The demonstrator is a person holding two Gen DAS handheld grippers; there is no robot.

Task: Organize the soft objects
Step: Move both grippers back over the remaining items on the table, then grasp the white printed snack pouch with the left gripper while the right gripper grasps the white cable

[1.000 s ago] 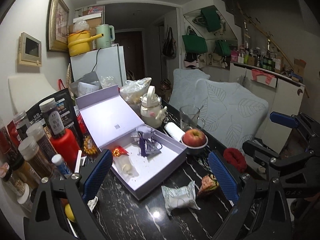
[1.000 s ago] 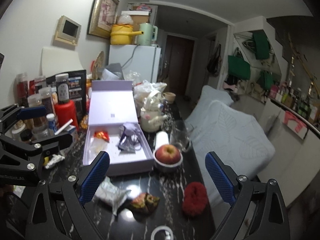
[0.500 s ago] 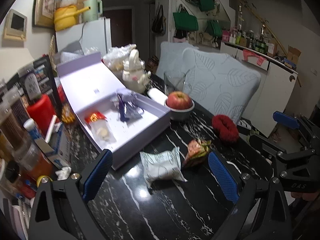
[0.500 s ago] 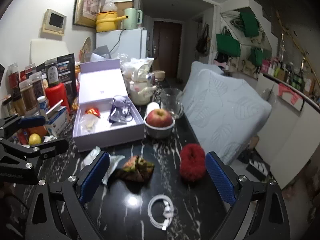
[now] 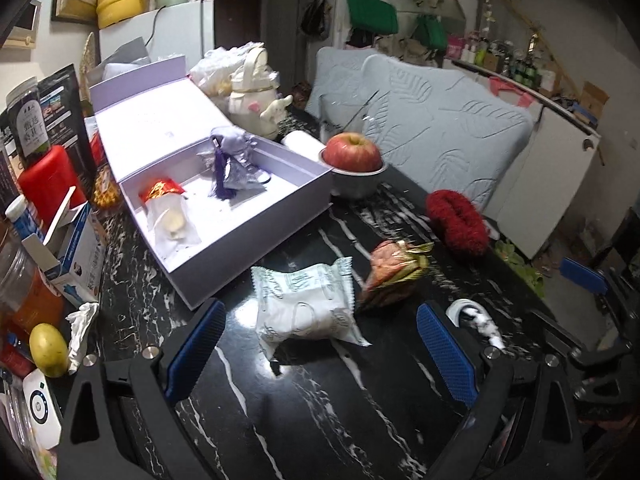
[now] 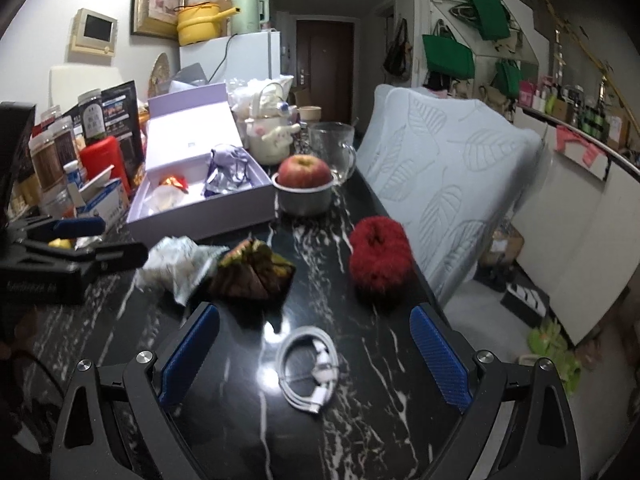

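An open lilac box (image 5: 256,216) (image 6: 208,216) on the black marble table holds a purple pouch (image 5: 232,164) (image 6: 230,170) and a red-topped clear packet (image 5: 166,204). In front of it lie a white snack packet (image 5: 306,302) (image 6: 176,268), a green-gold wrapped packet (image 5: 394,270) (image 6: 256,272) and a red fluffy scrunchie (image 5: 456,220) (image 6: 380,258). My left gripper (image 5: 320,354) is open and empty, just short of the white packet. My right gripper (image 6: 312,360) is open and empty, above a coiled white cable (image 6: 310,366).
An apple in a metal bowl (image 5: 354,160) (image 6: 306,184) stands right of the box, a glass mug (image 6: 334,148) and a white teapot (image 5: 256,96) behind it. Jars, a red canister (image 5: 50,180) and a blue carton (image 5: 76,252) crowd the left edge. Pale cushions (image 6: 440,168) border the table's right side.
Both grippers have pulled back and tipped down toward the table's near end. The packets and scrunchie now sit closer, and the white cable has come between the right fingers. Both stay open.
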